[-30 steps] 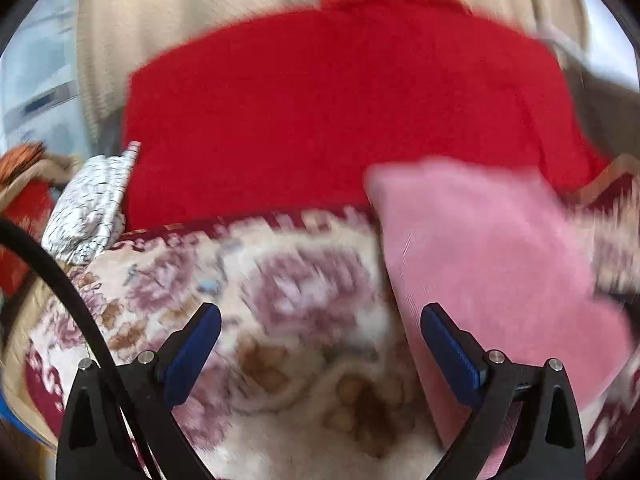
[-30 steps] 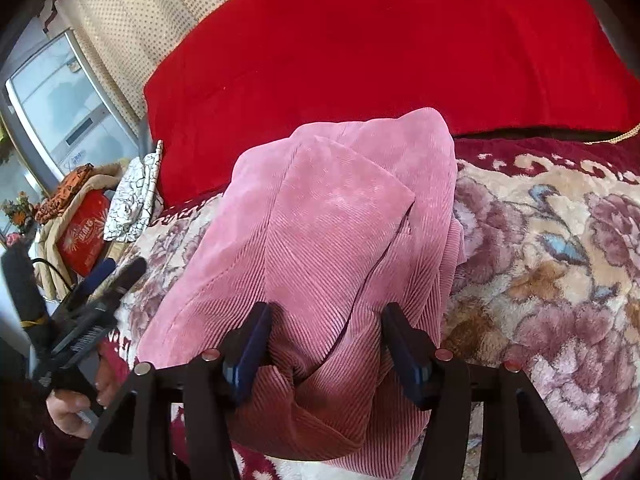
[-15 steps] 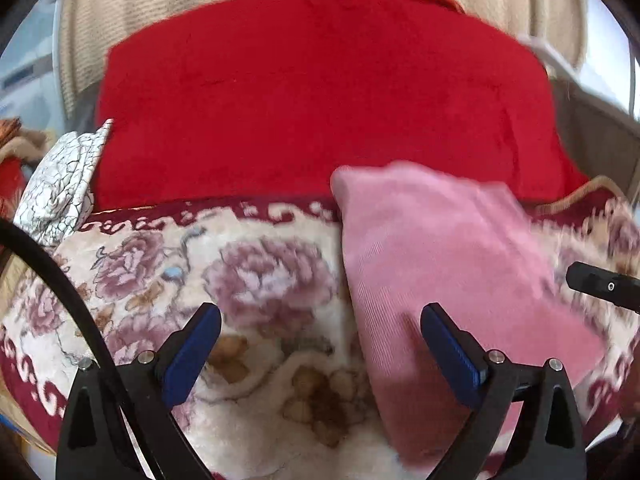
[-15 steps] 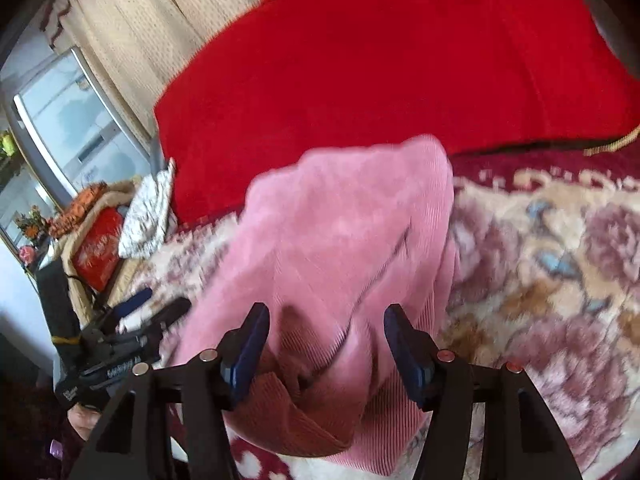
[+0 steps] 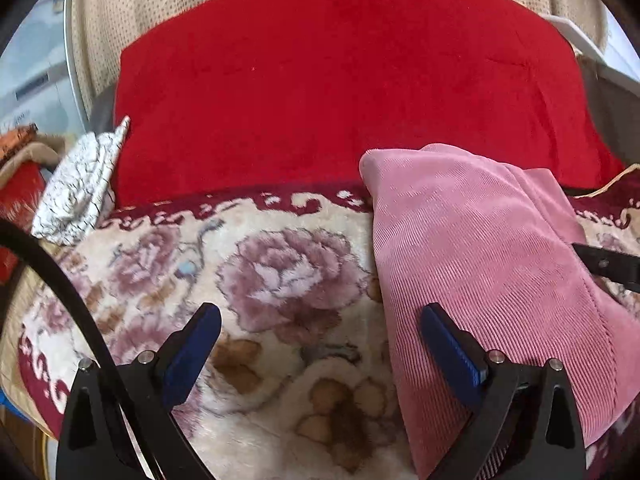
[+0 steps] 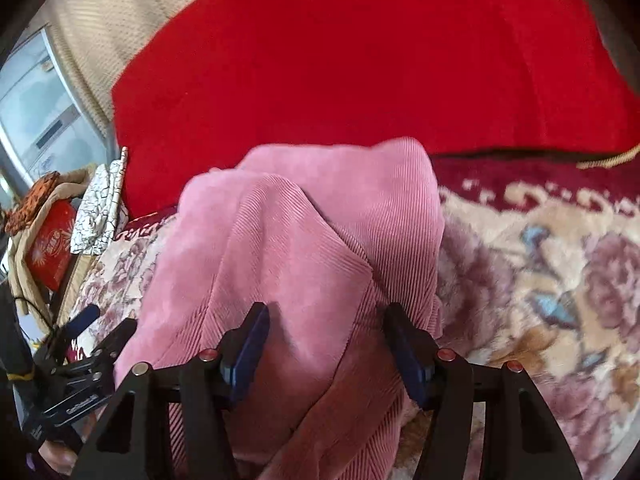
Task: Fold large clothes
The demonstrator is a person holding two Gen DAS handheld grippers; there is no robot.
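Observation:
A folded pink corduroy garment (image 5: 480, 256) lies on the floral blanket (image 5: 280, 280), its far end against the red cushion (image 5: 340, 92). My left gripper (image 5: 320, 344) hangs open over bare blanket, and its right finger (image 5: 452, 352) is above the garment's left edge. My right gripper (image 6: 326, 354) stands open low over the near end of the garment (image 6: 304, 248). A raised fold sits between its blue pads, and I see no pinch. Its tip (image 5: 608, 266) shows at the right edge of the left wrist view. The left gripper (image 6: 80, 344) shows at the lower left of the right wrist view.
A white crackle-patterned cloth (image 5: 80, 188) lies at the blanket's left end beside the red cushion. A red box (image 6: 52, 248) and beige cloth sit off the bed's left side. Beige dotted curtains (image 5: 160, 12) hang behind. A black cable (image 5: 60, 280) crosses the left wrist view.
The right gripper has drifted a little over the garment, its jaws at the same width. The left wrist view swung sideways and back. The garment lies where it was.

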